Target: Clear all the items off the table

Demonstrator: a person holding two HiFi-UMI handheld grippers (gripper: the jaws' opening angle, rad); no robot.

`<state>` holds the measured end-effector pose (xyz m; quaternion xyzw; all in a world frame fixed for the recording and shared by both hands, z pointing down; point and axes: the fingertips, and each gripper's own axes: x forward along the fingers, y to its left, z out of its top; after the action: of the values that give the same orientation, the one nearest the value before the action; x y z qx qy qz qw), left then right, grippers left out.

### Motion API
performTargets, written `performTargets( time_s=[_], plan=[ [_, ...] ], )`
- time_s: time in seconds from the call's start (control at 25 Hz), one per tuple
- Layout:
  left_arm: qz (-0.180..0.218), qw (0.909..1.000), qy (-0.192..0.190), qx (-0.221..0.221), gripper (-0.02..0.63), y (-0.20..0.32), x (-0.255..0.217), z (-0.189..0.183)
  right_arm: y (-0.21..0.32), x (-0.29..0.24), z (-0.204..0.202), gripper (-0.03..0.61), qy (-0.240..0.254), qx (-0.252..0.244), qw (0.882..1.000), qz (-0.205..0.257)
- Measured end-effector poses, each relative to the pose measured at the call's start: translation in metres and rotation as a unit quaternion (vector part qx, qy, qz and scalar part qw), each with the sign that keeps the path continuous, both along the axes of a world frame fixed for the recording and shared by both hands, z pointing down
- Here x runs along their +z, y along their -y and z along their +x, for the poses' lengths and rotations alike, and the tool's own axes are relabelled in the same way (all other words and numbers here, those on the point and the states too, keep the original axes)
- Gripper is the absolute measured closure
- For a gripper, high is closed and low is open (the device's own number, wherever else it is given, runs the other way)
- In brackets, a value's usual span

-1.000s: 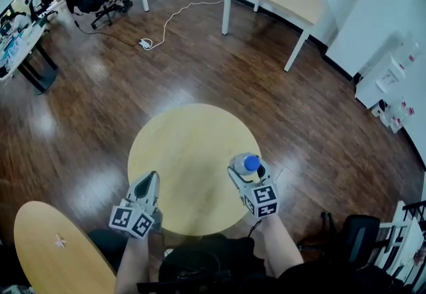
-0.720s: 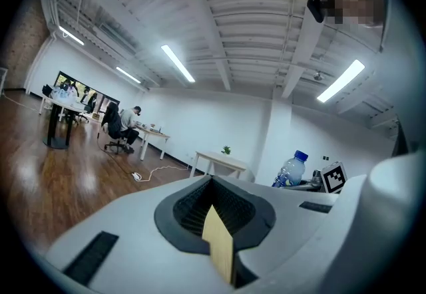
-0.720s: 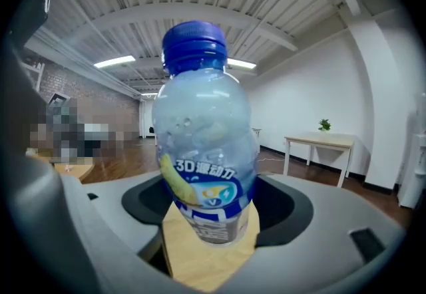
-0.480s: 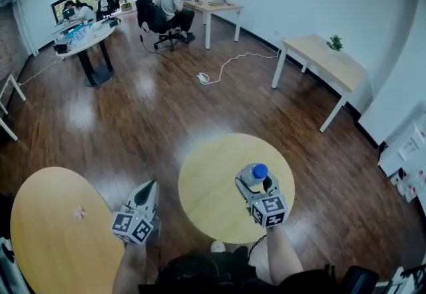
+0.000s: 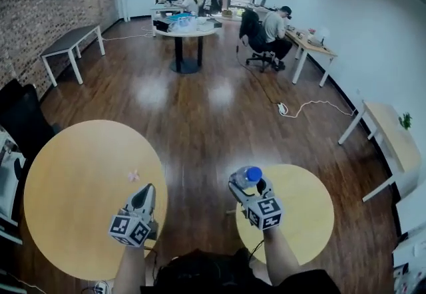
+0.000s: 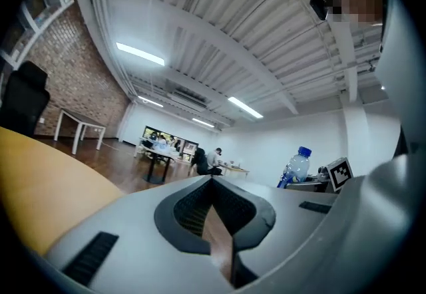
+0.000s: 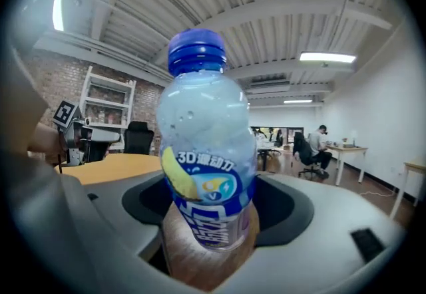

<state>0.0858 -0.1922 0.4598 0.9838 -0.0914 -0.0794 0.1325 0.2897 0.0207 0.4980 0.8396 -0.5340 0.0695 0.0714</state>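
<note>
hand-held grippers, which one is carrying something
The right hand-held gripper: its jaws are clamped on an upright clear plastic bottle with a blue cap. The left hand-held gripper has its jaws together with nothing between them.

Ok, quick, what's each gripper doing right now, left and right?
Left gripper: closed, nothing between its jaws.
Right gripper: closed on the blue-capped drink bottle, holding it upright.
</note>
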Motion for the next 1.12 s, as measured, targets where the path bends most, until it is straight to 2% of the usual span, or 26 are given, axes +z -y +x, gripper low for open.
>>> performTargets(
  time_s=[0.16,0.32,0.44,0.6,0.8,1.04,1.12],
  plan=[
    [0.005,0.9958,-0.005,-0.092,0.614,0.048,0.002,-0.077,0.084,0.001,-0.044,0.207,0.004,-0.09,0.996,0.004],
    [0.004,0.9857,0.004,-0.168,0.614,0.08,0.004,-0.161,0.161,0.006,-0.101,0.207,0.009,-0.17,0.985,-0.001],
    [-0.002,0.9725,0.007,-0.233,0.614,0.099,0.008,-0.227,0.213,0.01,-0.153,0.207,0.014,-0.232,0.973,-0.002],
    [-0.003,0.947,-0.003,-0.321,0.614,0.116,0.011,-0.296,0.268,0.016,-0.214,0.207,-0.006,-0.308,0.951,-0.018],
    [-0.02,0.9234,-0.001,-0.383,0.614,0.126,0.028,-0.334,0.314,0.019,-0.255,0.207,-0.014,-0.381,0.924,-0.03],
    [-0.03,0.9029,0.009,-0.429,0.614,0.135,0.033,-0.339,0.374,0.024,-0.253,0.207,0.009,-0.433,0.901,-0.033],
    [-0.036,0.8906,0.013,-0.453,0.614,0.138,0.034,-0.345,0.39,0.025,-0.258,0.207,0.014,-0.452,0.891,-0.035]
  ],
)
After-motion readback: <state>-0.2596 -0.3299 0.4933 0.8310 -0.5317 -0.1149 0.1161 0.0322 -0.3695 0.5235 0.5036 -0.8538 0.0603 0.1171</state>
